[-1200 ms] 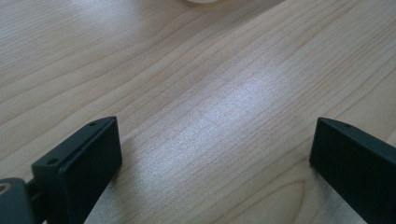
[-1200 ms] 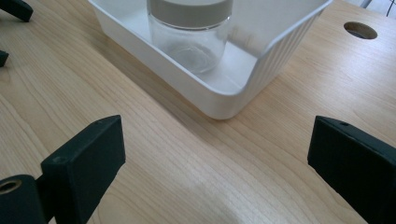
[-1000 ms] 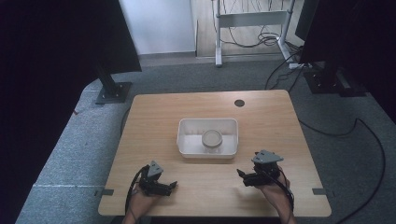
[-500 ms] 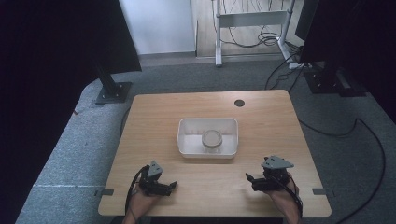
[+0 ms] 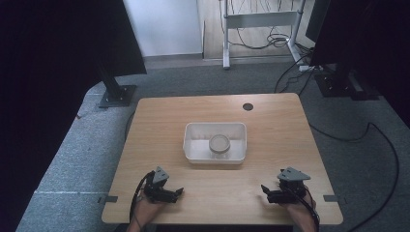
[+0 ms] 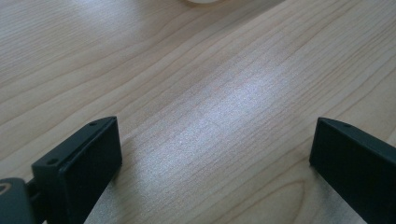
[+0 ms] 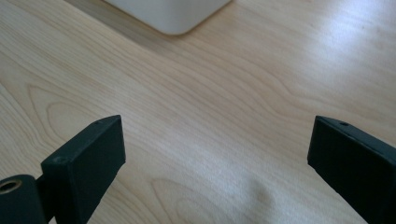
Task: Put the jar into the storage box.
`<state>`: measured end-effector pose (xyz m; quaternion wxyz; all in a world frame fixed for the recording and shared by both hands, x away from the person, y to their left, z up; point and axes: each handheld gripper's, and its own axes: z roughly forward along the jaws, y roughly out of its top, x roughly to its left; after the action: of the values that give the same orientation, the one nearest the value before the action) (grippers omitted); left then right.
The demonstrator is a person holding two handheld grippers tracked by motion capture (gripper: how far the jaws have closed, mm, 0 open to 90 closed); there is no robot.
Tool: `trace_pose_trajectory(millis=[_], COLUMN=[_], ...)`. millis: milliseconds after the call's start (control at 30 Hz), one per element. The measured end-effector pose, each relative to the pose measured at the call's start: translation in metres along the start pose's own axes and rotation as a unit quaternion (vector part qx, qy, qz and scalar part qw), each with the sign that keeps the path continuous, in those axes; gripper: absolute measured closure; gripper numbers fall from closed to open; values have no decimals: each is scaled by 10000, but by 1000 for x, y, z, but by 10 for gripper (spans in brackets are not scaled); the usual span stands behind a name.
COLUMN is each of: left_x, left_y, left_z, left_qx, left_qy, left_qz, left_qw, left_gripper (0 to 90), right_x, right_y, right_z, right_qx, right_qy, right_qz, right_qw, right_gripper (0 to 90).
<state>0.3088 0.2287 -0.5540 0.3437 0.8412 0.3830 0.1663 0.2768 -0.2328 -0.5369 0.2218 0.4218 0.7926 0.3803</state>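
A white rectangular tray (image 5: 193,145) sits at the middle of the wooden table, with a round pale lidded dish (image 5: 219,143) inside it. My left gripper (image 5: 178,192) rests near the front left edge, open, with only bare wood between its jaws (image 6: 215,140). My right gripper (image 5: 264,189) rests near the front right edge, also open and empty (image 7: 217,144). A corner of the tray (image 7: 173,14) shows at the top of the right gripper view. Both grippers lie well short of the tray.
A small dark round hole (image 5: 248,107) marks the table's far side. Dark stands and screens (image 5: 116,92) flank the table on grey carpet. Cables (image 5: 348,135) trail on the floor at right.
My right gripper has moved right and toward the front edge, away from the tray. The left gripper has stayed put.
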Motion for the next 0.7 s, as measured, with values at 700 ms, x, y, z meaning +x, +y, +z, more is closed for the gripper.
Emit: trace_pose_trajectory(millis=[700], left_x=[0], left_y=[0], left_z=[0], left_qx=[-1], left_qy=[0], left_qz=[1], left_qw=[10000], left_gripper=[19], right_x=[-4], right_y=[-27], right_z=[4], right_qx=[464], right_qy=[-81], right_qz=[231], right_qw=[9986], right_gripper=[39])
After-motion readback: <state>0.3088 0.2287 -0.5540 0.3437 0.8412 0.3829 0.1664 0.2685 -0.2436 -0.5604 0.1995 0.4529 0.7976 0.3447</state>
